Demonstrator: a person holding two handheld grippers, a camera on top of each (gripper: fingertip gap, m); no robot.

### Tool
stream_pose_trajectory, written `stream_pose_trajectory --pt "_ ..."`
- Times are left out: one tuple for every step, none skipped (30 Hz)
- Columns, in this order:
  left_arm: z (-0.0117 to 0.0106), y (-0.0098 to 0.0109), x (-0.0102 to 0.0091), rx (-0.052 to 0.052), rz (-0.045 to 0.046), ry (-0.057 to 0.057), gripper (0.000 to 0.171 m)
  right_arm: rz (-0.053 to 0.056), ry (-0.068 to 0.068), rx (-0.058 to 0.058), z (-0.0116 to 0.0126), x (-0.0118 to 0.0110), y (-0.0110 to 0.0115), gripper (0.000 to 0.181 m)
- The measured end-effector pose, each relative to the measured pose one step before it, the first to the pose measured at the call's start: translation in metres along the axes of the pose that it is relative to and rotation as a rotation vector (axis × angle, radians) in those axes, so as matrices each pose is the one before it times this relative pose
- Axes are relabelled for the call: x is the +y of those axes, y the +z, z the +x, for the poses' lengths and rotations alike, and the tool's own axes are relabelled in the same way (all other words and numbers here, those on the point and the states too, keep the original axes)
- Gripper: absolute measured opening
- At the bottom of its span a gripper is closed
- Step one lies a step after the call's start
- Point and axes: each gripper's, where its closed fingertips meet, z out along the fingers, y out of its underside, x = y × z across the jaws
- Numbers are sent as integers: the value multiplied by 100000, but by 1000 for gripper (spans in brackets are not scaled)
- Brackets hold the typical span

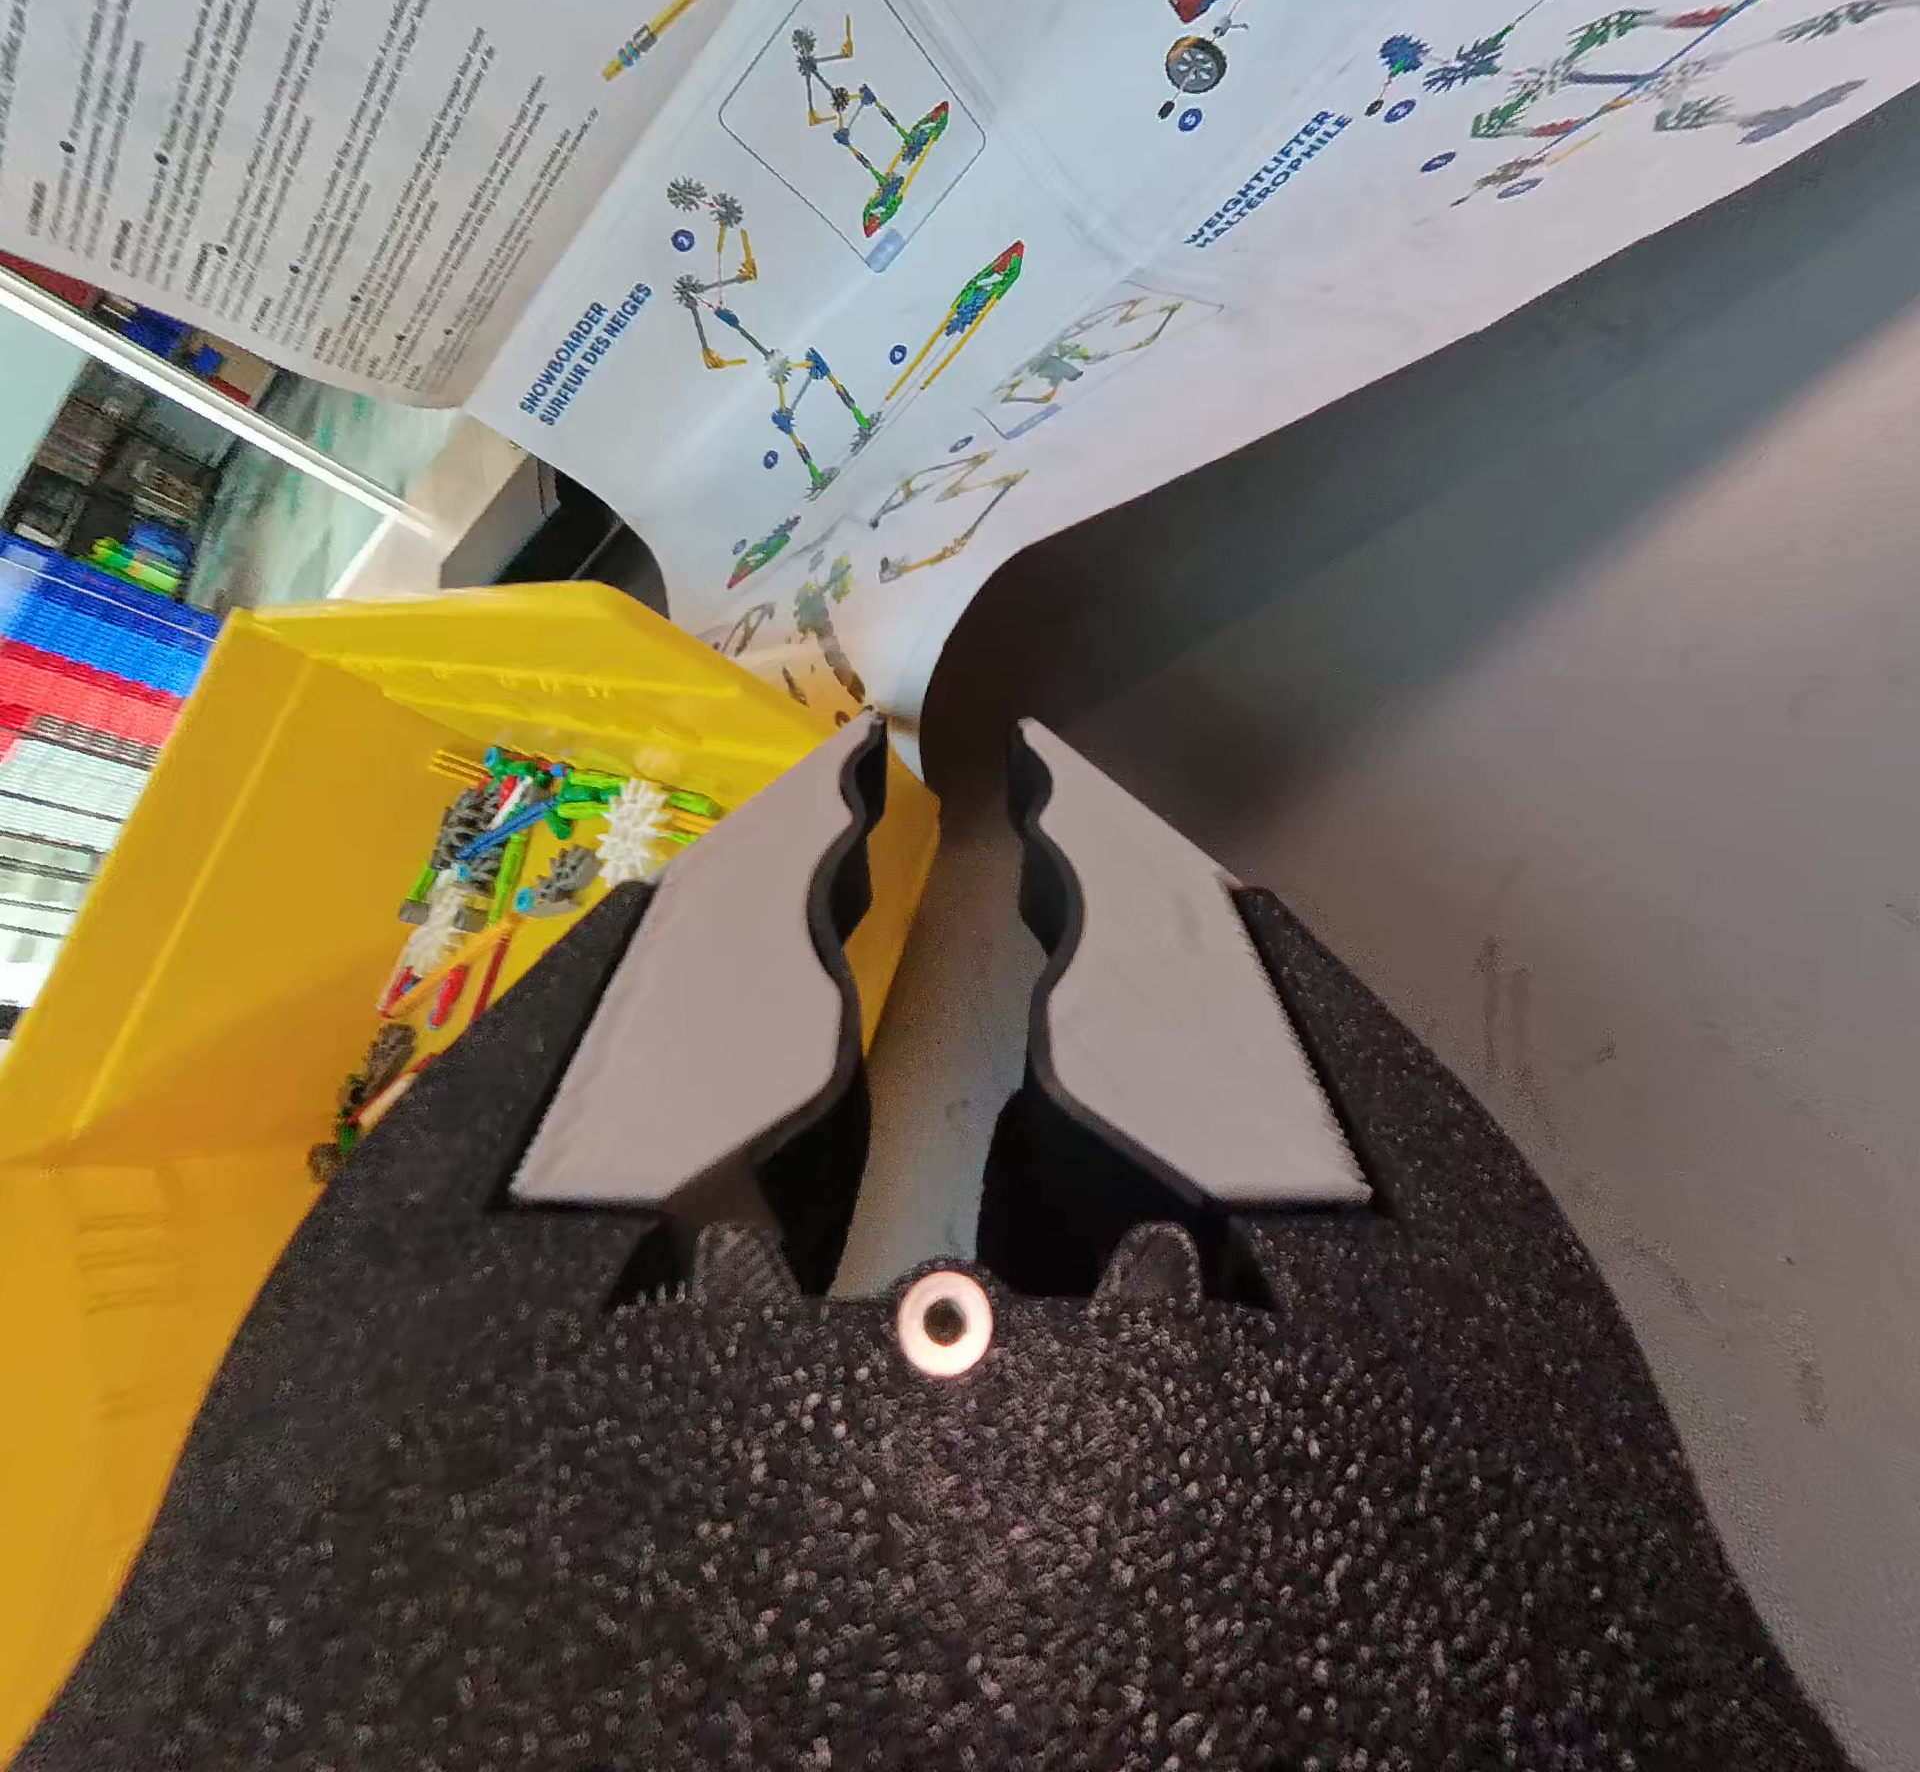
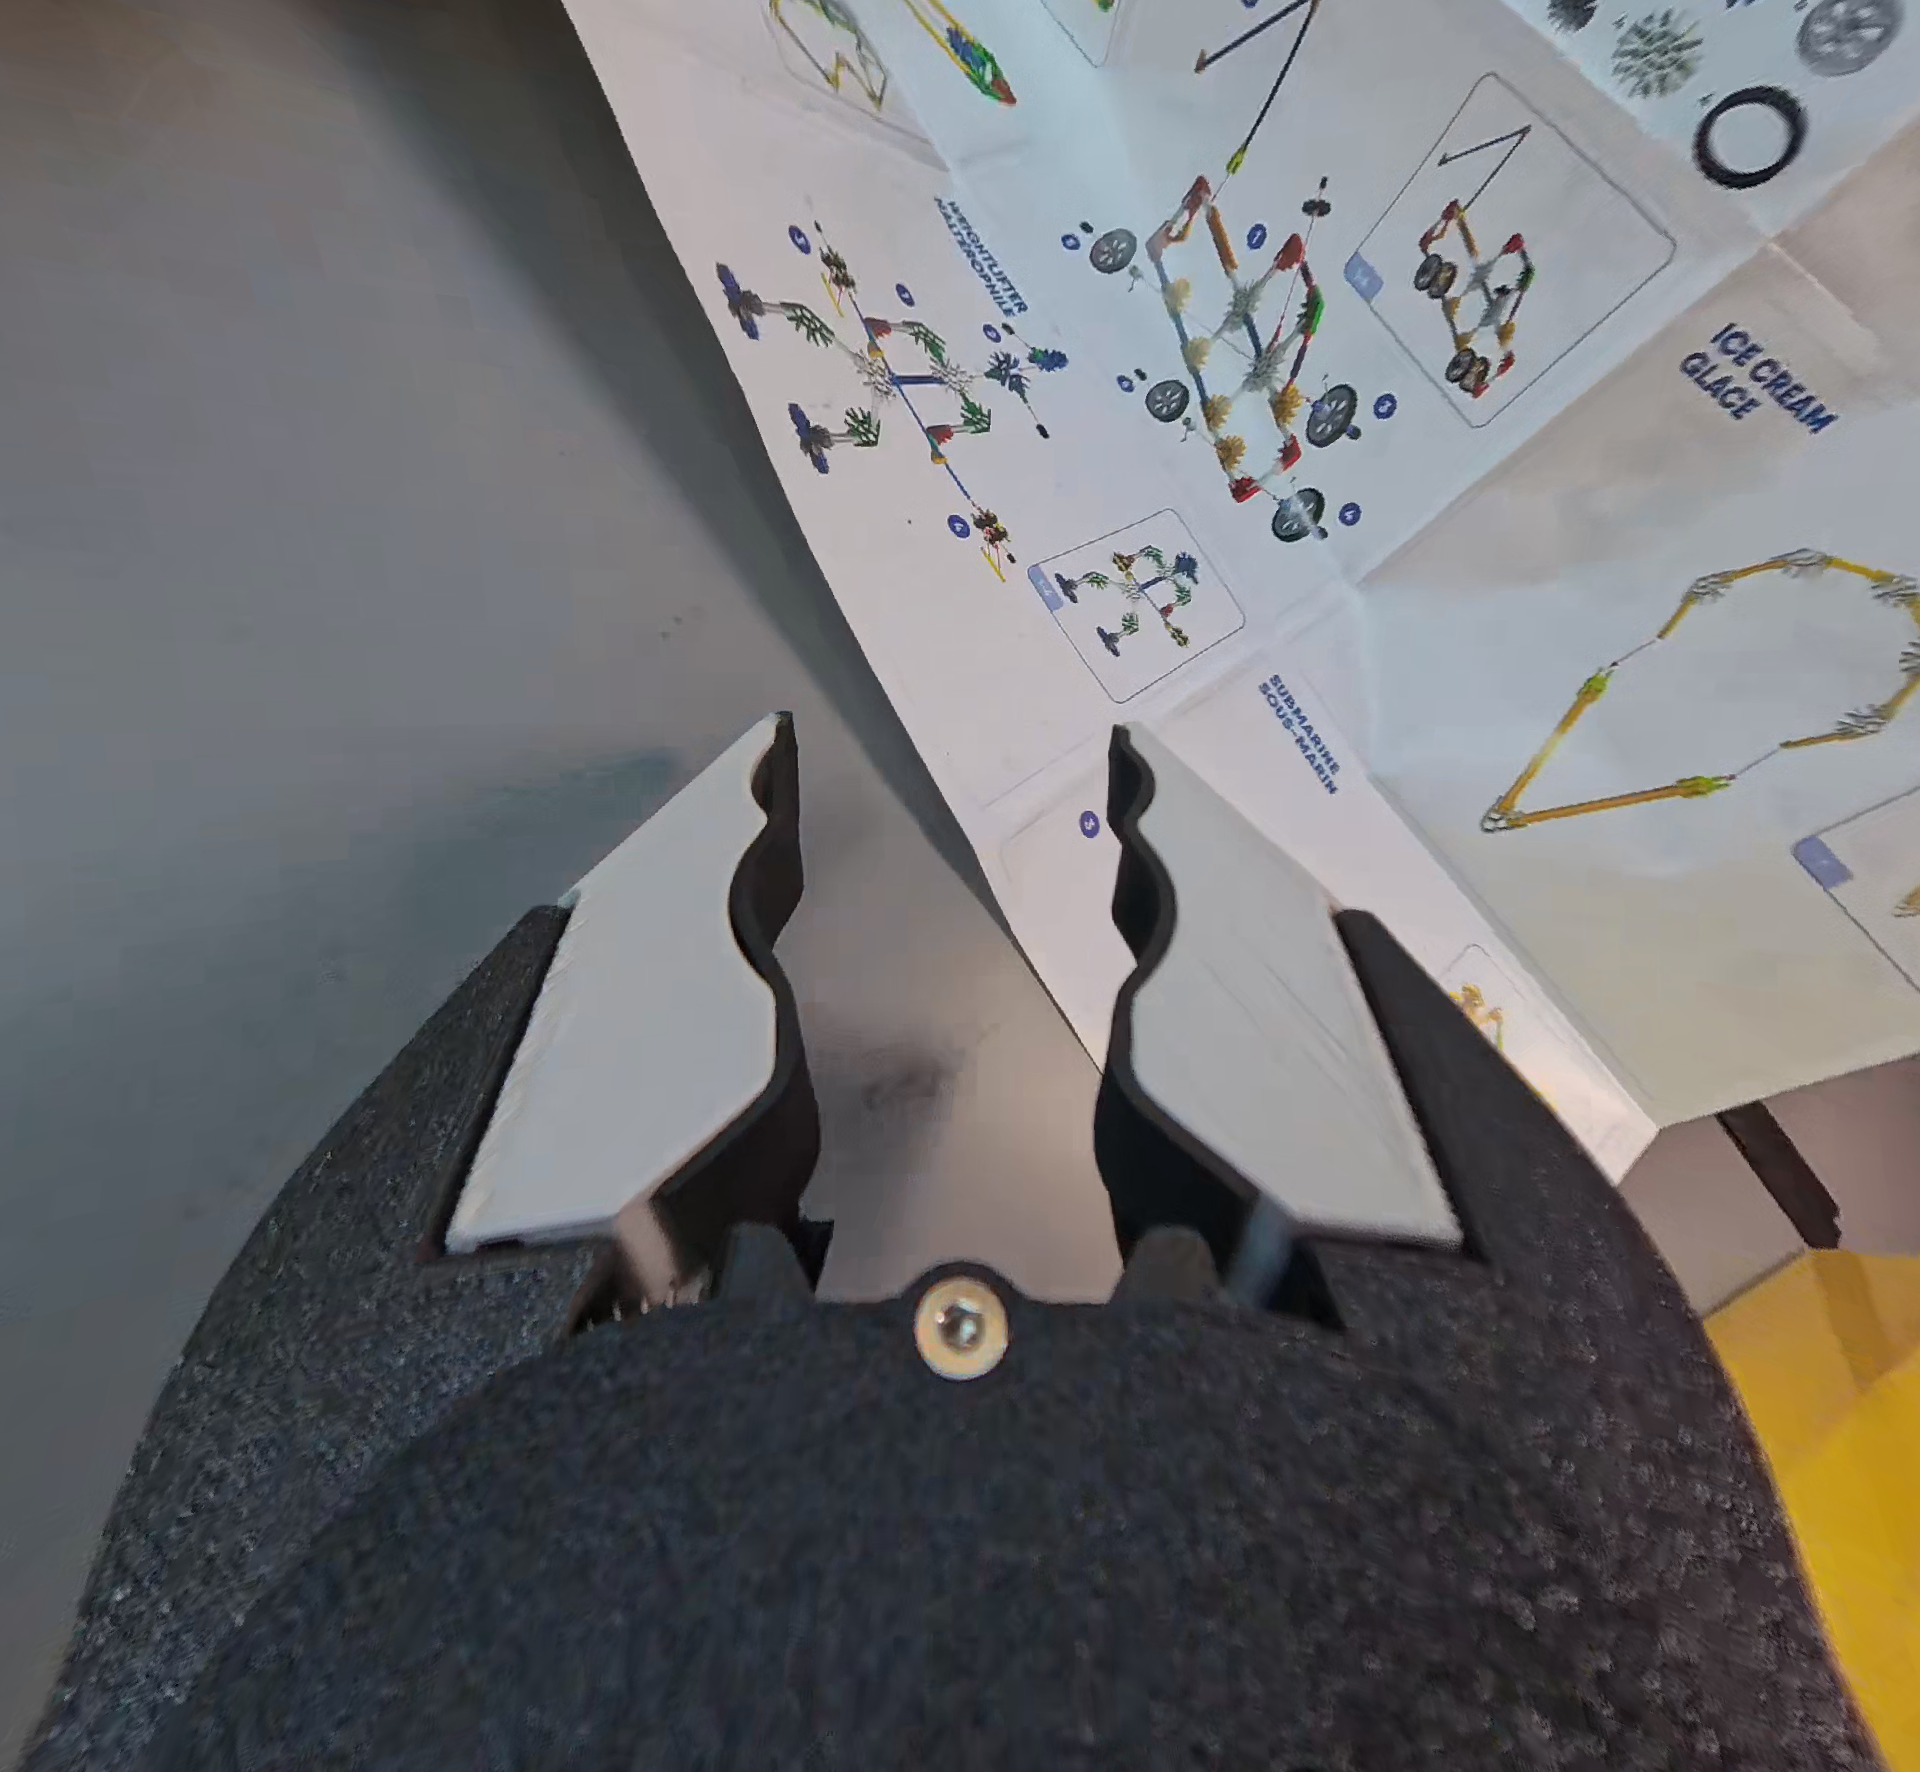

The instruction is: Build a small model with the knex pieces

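Left tongs (image 1: 945,735) narrowly parted, empty, at the sheet (image 1: 1039,288) edge beside the yellow bin (image 1: 260,839) of rods. Right tongs (image 2: 951,735) wider, empty, over the surface (image 2: 312,475) and sheet (image 2: 1299,475) edge. I judge the sheet light, floppy, creased, tearable; best pinched at an edge.

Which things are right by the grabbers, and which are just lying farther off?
Close by: left gripper, jaws open and empty, beside the yellow bin; right gripper, jaws open and empty, at the edge of the picture sheet.
Farther off: toy building pieces inside the bin; grey table; coloured crates behind.
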Motion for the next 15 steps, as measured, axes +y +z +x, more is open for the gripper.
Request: stream_pose_trajectory --pt "-404 255 -140 -3196 217 3310 16 -2532 -1446 -985 -116 91 824 58" --pt "-242 237 -92 -2228 -85 2760 12 -1728 -2484 -33 -55 -19 729 58" --pt "-6 224 -26 -888 -437 2557 12 -2167 -2772 739 45 111 497 54" --pt "28 194 -11 -847 -397 2249 11 -2392 -2647 1144 204 270 500 47" --pt "133 151 13 -270 -335 2426 8 -1541 -2139 -597 -34 254 339 41" --pt "178 134 22 9 -214 2340 6 1412 625 -820 29 -104 96 35" --pt "176 116 34 162 -312 1865 0 -1733 158 996 317 456 102 36" --pt "361 91 80 1859 -773 1277 0 848 522 437 214 94 -145 31" --pt "457 37 36 2854 -596 378 0 -2718 -1243 1030 285 622 -37 22" --pt "575 -58 -104 3547 295 33 0 -2405 -2013 1998 290 744 -489 7" --pt "540 -139 -174 2765 833 671 0 -1441 -2044 1666 134 331 156 0" --pt "493 -165 -84 1919 271 2069 0 -1499 -1461 -75 40 445 -209 0" --pt "558 -175 -28 1610 154 3289 0 -931 -561 10 7 308 -189 0" --pt "507 -189 -27 995 12 3376 0 -349 -481 348 51 241 -268 0" --pt "645 -247 -129 2008 528 3209 0 -1062 -782 662 52 443 -417 0"
